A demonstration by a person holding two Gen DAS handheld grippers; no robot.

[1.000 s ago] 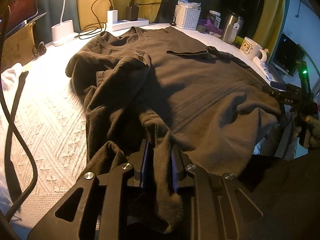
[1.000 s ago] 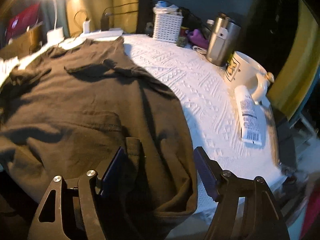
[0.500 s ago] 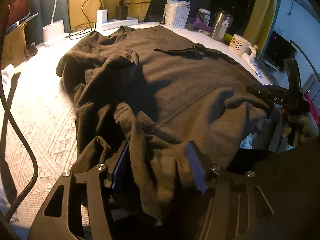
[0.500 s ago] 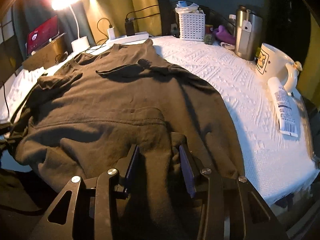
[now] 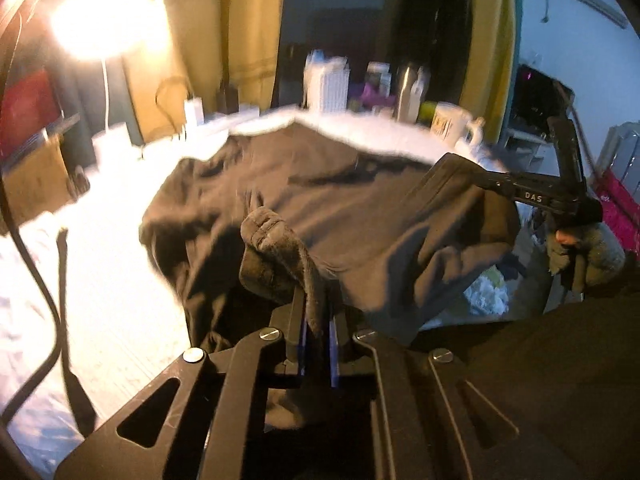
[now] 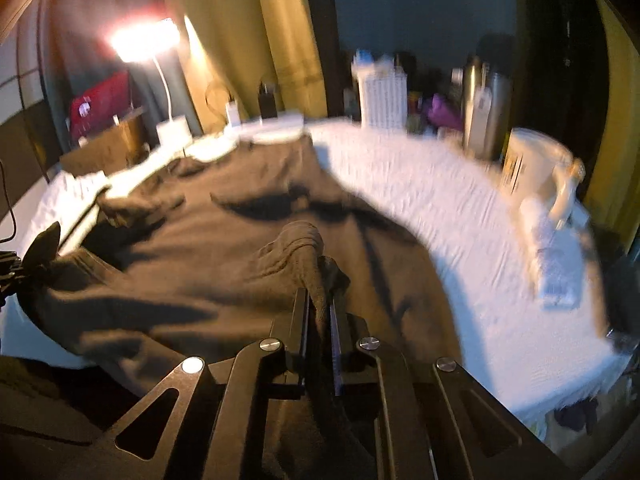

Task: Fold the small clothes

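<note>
both tools [image 5: 318, 312] [image 6: 320, 312] have lifted the shirt [image 5: 340, 208] hem; basket [image 6: 382, 98] contents blurred.

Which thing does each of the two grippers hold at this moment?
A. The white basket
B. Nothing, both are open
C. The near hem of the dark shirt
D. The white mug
C: the left gripper and the right gripper each pinch a bunched fold at the near edge of the dark shirt; the right one's jaws are closing on it.
</note>
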